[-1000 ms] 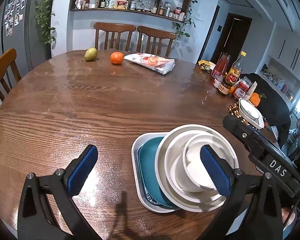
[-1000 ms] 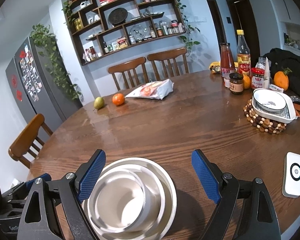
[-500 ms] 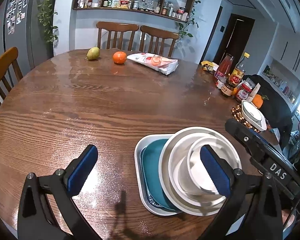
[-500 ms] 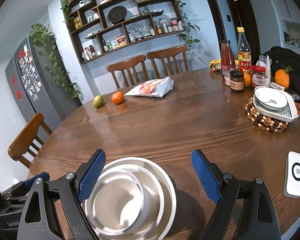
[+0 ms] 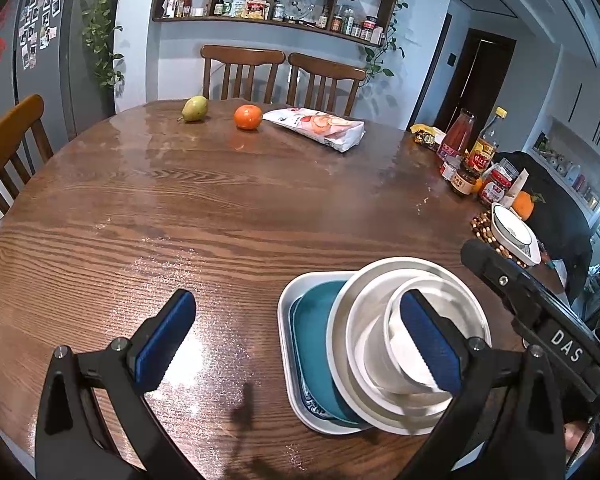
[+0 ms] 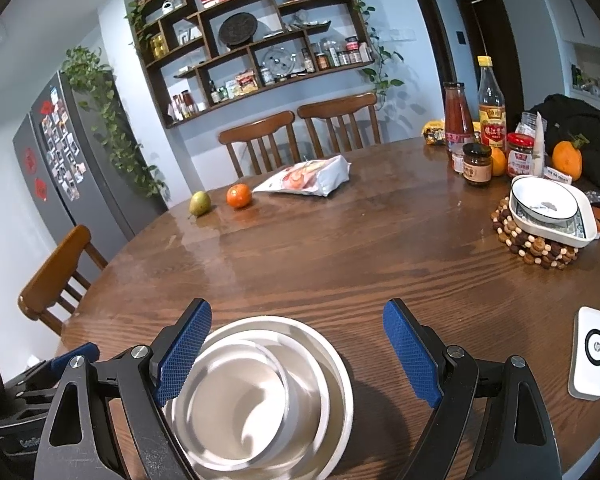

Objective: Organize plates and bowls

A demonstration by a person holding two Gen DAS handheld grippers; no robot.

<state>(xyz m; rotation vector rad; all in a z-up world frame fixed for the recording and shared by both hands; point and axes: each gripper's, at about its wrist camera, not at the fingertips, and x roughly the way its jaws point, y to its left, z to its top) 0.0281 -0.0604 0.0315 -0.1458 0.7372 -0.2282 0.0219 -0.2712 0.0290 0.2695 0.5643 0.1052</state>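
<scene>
From the left wrist, the left gripper (image 5: 298, 344) hovers with its blue fingers spread wide and empty above the wooden table (image 5: 220, 216); the stack, a white bowl (image 5: 404, 344) in a larger white bowl (image 5: 364, 320) on a teal plate (image 5: 312, 328) on a white tray (image 5: 288, 320), lies by its right finger, which overlaps the small bowl, contact seemingly none. From the right wrist, the right gripper (image 6: 296, 354) is likewise spread and holds nothing, the nested bowls lying just inside its left finger, well apart from the right one
</scene>
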